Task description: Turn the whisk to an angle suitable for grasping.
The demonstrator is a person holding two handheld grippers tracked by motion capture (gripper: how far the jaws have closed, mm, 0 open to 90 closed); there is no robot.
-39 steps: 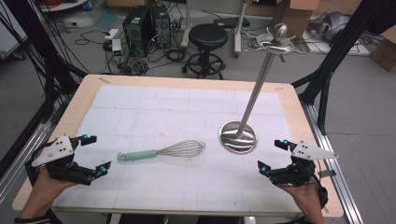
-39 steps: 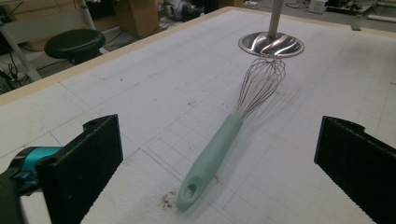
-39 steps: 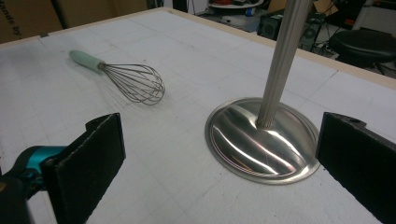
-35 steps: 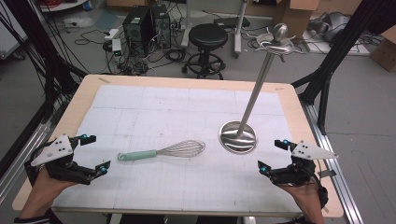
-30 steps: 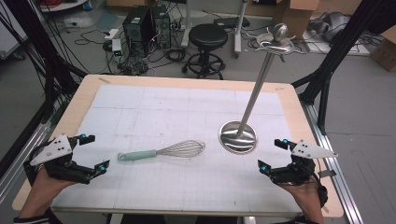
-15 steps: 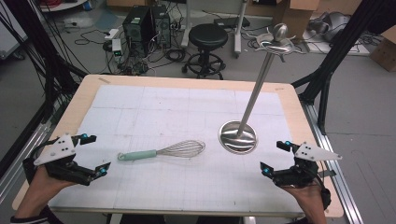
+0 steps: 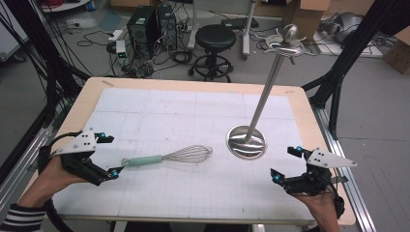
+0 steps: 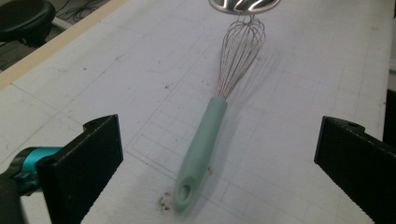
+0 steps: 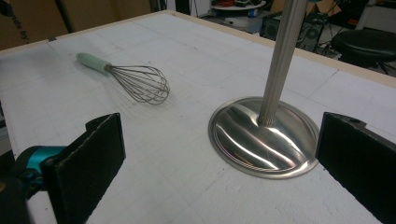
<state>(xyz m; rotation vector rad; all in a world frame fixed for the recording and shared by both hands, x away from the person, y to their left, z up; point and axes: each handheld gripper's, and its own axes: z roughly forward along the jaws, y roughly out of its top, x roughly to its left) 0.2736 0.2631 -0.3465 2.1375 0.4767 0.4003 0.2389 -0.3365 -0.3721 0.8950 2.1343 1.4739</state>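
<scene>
A whisk (image 7: 167, 157) with a mint-green handle and a wire head lies flat on the white mat, handle pointing left. My left gripper (image 7: 109, 155) is open just left of the handle's end. In the left gripper view the handle (image 8: 201, 144) lies on the mat between the wide-apart jaws, with nothing held. A shiny metal stand (image 7: 246, 141), a round base with a tall pole and hooks on top, is upright right of the whisk. My right gripper (image 7: 284, 163) hovers open near the front right, a little short of the base (image 9: 264, 140).
The white gridded mat (image 7: 193, 111) covers a wooden table (image 7: 87, 96). A metal rail (image 7: 338, 145) runs along the right edge. On the floor behind the table are a black stool (image 7: 215, 36), computer cases and cables.
My left gripper has edged right, closer to the whisk's handle end. My right gripper has drifted slightly toward the right. Whisk and stand are where they were.
</scene>
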